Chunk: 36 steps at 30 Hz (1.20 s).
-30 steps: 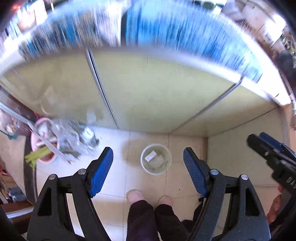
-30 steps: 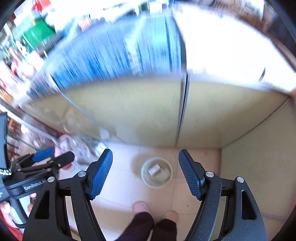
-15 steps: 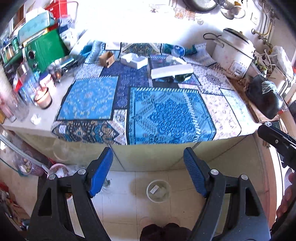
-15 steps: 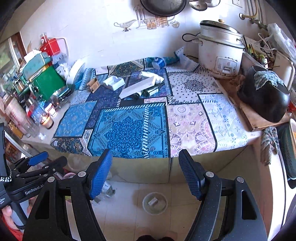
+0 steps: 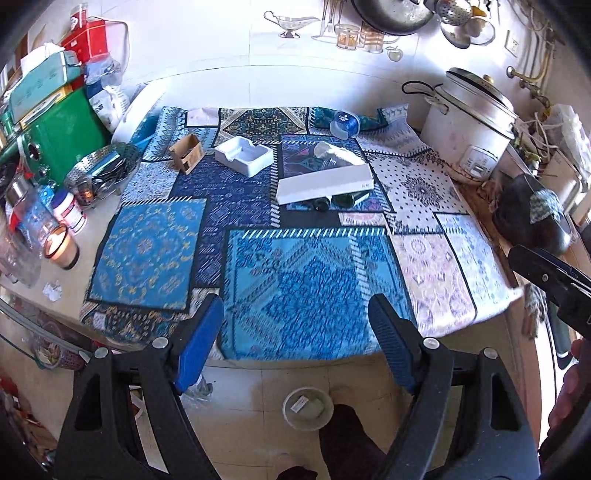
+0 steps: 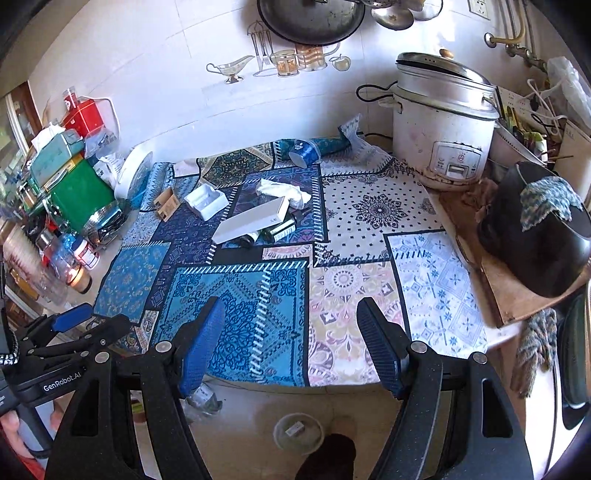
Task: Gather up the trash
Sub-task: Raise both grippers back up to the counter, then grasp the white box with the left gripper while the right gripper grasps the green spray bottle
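A lived-in home kitchen is showing here. A worn white rice cooker (image 6: 443, 140) is sitting at two o'clock on a counter that patchwork cloths (image 6: 280, 273) are covering. A dark pan (image 6: 310, 18) is hanging at twelve o'clock against tiles bearing kitchenware decals, and jars are crowding nine o'clock.

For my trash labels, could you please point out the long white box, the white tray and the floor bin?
long white box (image 5: 325, 183): left wrist view, top face.
white tray (image 5: 244, 155): left wrist view, inner recess.
floor bin (image 6: 281, 437): right wrist view, left rim.
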{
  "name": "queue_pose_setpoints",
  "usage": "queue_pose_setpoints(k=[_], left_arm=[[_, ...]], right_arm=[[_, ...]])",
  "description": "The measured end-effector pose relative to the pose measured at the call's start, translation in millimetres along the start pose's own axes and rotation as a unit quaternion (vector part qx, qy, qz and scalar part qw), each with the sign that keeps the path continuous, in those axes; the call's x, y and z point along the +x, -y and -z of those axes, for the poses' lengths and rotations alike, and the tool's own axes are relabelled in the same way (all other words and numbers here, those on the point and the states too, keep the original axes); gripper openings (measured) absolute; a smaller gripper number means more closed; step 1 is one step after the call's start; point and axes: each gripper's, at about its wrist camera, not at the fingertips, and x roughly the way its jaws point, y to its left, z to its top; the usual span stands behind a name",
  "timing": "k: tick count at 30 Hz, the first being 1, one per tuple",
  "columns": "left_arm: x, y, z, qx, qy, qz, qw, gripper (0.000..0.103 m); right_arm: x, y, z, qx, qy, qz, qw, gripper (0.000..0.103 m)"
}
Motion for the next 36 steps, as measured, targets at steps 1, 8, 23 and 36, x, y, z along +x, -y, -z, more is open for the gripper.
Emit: queue_pose_setpoints(k=[1,8,23,36], left_arm=[[8.2,5.3,-8.6,-0.001,-0.002,-0.003,1.0,0.08],[87.9,51.2,-66.7,-0.013,-0.042,-0.029,0.9986,0.08],[222.8,125.9,-135.6,0.05,-0.074,-0.109,0.9901,0.08],[222.4,104.3,-151.7,0.052,-0.041,-0.111,0.9916,0.036]], right_arm=[[7.0,7.4,-9.7,-0.004,-0.003,-0.004,1.0,0.071],[47.4,61.5,-69.5,-0.037,-0.018,-0.011,0.999,0.071],[135.6,146.9,-114.2,-0.003,-0.092,-0.015,0.996,0.071],[165.3,130.4,-114.8,0.003,-0.124,-0.033,0.992,0.071]])
